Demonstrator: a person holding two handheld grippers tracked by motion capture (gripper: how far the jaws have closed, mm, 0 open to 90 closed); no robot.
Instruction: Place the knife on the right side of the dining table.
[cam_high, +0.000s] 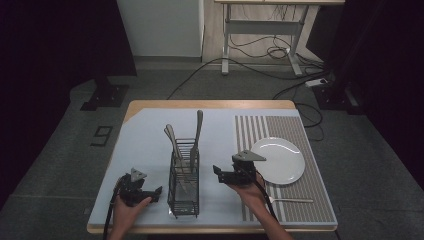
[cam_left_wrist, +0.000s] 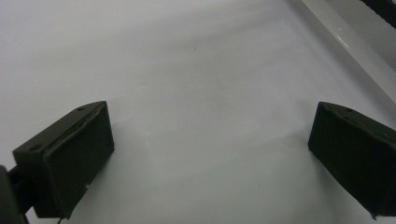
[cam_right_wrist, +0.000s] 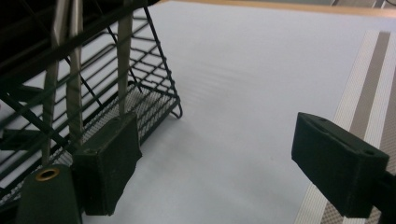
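Grey carpet and trailing cables surrounded a wooden table (cam_high: 150, 104) covered by a pale blue cloth (cam_high: 145, 150), with a striped placemat (cam_high: 295, 200) laid over its right part. Between the two grippers stood a black wire caddy (cam_high: 183, 195), the only container there; it held three pieces of cutlery (cam_high: 197, 132) handle-up, leaning toward the far edge, and in the right gripper view their shafts passed down behind the wire mesh just left of that gripper's left jaw. Beyond and to the right of the right gripper (cam_high: 223, 172) lay a white plate (cam_high: 285, 162), bare, on the placemat. Nearer the person than that gripper, a single pale utensil (cam_high: 292, 200) lay flat on the stripes. The right gripper (cam_right_wrist: 212, 163) had its jaws spread wide, nothing between them, beside the caddy. The left gripper (cam_high: 152, 192) sat left of the caddy, jaws likewise parted over bare cloth (cam_left_wrist: 205, 93). No readable writing showed on any of these things.
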